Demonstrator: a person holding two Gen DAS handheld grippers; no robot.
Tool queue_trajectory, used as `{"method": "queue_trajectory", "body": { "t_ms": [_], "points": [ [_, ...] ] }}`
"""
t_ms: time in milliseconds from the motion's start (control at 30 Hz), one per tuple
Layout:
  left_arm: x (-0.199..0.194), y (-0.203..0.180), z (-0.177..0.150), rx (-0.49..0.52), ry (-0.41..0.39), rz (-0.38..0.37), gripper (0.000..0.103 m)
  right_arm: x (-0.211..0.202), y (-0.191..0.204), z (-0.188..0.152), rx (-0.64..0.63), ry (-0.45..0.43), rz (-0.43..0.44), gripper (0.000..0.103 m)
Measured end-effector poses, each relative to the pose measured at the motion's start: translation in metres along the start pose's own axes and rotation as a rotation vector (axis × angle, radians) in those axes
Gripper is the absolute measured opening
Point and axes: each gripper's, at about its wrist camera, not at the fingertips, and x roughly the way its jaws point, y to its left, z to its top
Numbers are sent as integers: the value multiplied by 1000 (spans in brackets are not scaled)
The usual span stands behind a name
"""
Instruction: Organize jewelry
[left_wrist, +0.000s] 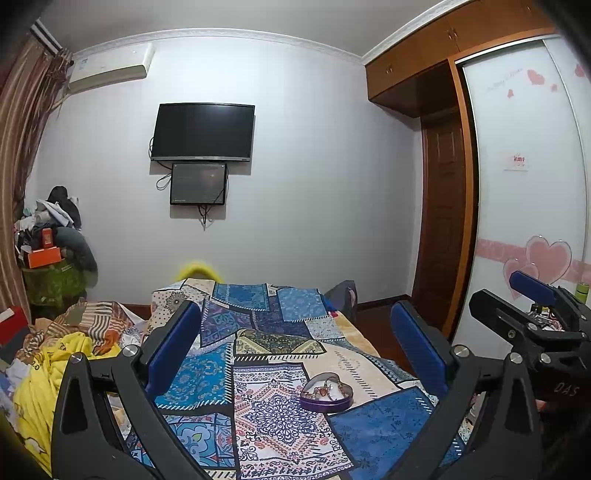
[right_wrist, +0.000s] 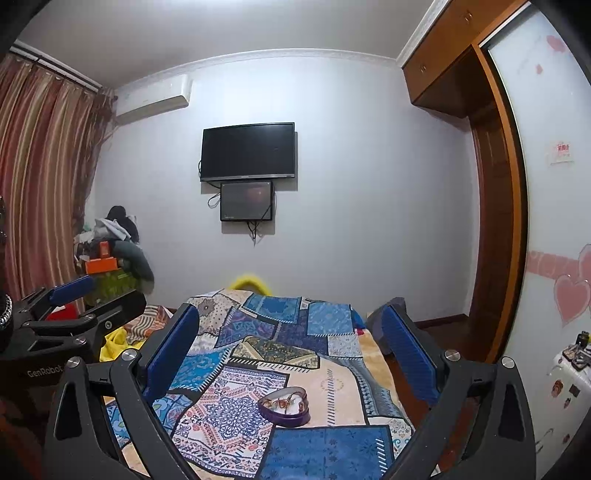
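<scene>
A purple heart-shaped jewelry box (left_wrist: 327, 392) lies open on the patchwork bedspread (left_wrist: 266, 424), with gold-coloured jewelry (left_wrist: 322, 390) inside it. It also shows in the right wrist view (right_wrist: 285, 405). My left gripper (left_wrist: 295, 354) is open and empty, held above the bed behind the box. My right gripper (right_wrist: 288, 354) is open and empty, also above the bed; it shows at the right edge of the left wrist view (left_wrist: 535, 295). The left gripper shows at the left edge of the right wrist view (right_wrist: 74, 295).
Crumpled yellow and striped clothes (left_wrist: 62, 354) lie on the bed's left side. A TV (left_wrist: 203, 132) hangs on the far wall. A wardrobe with heart stickers (left_wrist: 528, 221) stands on the right. A cluttered stand (right_wrist: 107, 266) stands in the far left corner.
</scene>
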Motion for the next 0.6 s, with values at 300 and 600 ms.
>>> {"method": "queue_trajectory", "body": {
  "t_ms": [300, 600],
  "points": [
    [8, -1, -1, 0, 16, 0, 103, 2, -3, 0, 9, 15, -1, 98],
    [13, -1, -1, 1, 28, -8, 103, 2, -8, 0, 26, 28, -4, 98]
  ]
}}
